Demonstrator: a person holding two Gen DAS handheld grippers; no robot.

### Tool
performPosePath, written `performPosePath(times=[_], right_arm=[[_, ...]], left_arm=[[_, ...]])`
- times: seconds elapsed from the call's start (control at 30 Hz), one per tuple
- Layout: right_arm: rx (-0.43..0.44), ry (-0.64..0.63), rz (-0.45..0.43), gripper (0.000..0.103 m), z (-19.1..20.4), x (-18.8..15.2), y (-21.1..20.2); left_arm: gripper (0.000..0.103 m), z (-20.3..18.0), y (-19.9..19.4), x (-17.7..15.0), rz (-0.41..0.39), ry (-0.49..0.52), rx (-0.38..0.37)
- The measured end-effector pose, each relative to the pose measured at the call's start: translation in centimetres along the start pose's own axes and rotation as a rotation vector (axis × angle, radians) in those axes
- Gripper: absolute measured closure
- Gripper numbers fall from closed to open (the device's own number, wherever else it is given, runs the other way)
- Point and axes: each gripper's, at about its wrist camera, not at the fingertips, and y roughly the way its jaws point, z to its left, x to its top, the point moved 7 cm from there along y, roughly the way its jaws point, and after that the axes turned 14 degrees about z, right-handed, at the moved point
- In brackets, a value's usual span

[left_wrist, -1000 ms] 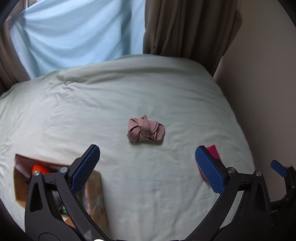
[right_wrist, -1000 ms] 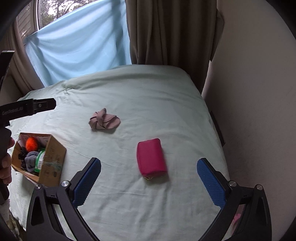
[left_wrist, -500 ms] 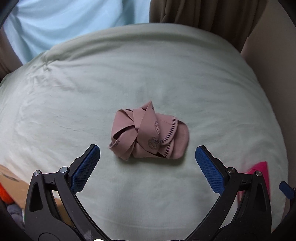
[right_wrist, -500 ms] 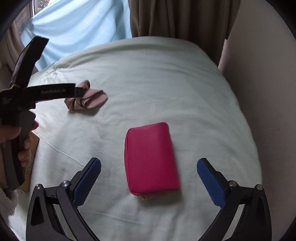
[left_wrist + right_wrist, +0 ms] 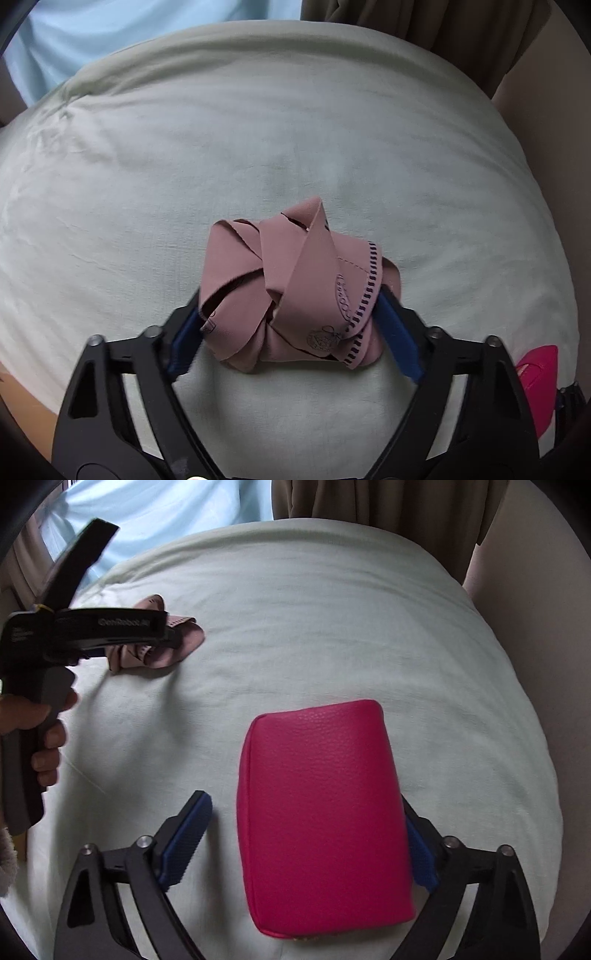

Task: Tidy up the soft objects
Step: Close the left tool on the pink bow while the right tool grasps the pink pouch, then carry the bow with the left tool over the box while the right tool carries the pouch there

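Observation:
A crumpled dusty-pink cloth (image 5: 295, 288) lies on the pale green bed (image 5: 258, 140). My left gripper (image 5: 291, 332) has its blue pads against both sides of the cloth, closed in on it. The cloth also shows in the right wrist view (image 5: 162, 646), partly behind the left gripper's body (image 5: 92, 631). A magenta pouch (image 5: 321, 812) lies on the bed between the fingers of my right gripper (image 5: 303, 845). The right pad touches the pouch's side; the left pad (image 5: 184, 842) stands apart from it. The pouch's corner shows in the left wrist view (image 5: 535, 373).
Brown curtains (image 5: 369, 506) and a light blue sheet (image 5: 166, 513) hang behind the bed. A beige wall (image 5: 546, 590) runs along the bed's right edge. A cardboard box corner (image 5: 22, 406) shows at the lower left.
Both grippers moved forward and down onto their objects. The left jaws narrowed around the pink cloth. The right jaws narrowed around the magenta pouch.

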Motion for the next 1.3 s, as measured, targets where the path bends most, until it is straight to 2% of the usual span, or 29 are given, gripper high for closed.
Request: performPosePath(times=[0.13,0.23,0.37,0.53,0.7,1.0,1.2,1.3], right_arm=[[-0.016,0.073,0.013,0.035,-0.9,0.1,-0.1],[-0.012,0.095,0.013,0.041,-1.1,0.1,-0.3],[-0.014,0.102,0.006,0.050,-0.9,0.3,-1.2],[-0.004,0.135,-0.012,0.052,-1.2,0.6,-3.5],[-0.008,0.152,-0.043,0.053,-1.9,0.7,-7.3],[-0.005,0.178,-0.121,0.053,-1.6,-0.4,-17.0],[0.001,0.161,-0.159,0.053,0.7,-1.5,-24.5],[0.023,0.147,-0.177,0.053,2.5,-2.0,-28.3]], left_arm=[[0.054,0.1,-0.5,-0.1,0.013,-0.009,-0.042],[0.060,-0.1,-0.9,-0.4,0.021,-0.003,-0.042],[0.062,0.1,-2.4,-0.9,0.018,-0.014,-0.046],[0.062,0.0,-5.2,-1.6,0.004,-0.026,-0.051],[0.062,-0.6,-9.6,-2.3,-0.027,-0.020,-0.058],[0.062,-1.1,-21.3,-4.2,-0.123,-0.023,-0.072],[0.062,0.2,-29.5,-7.5,-0.160,-0.060,-0.090],[0.062,1.5,-33.2,-9.3,-0.180,-0.068,-0.074]])
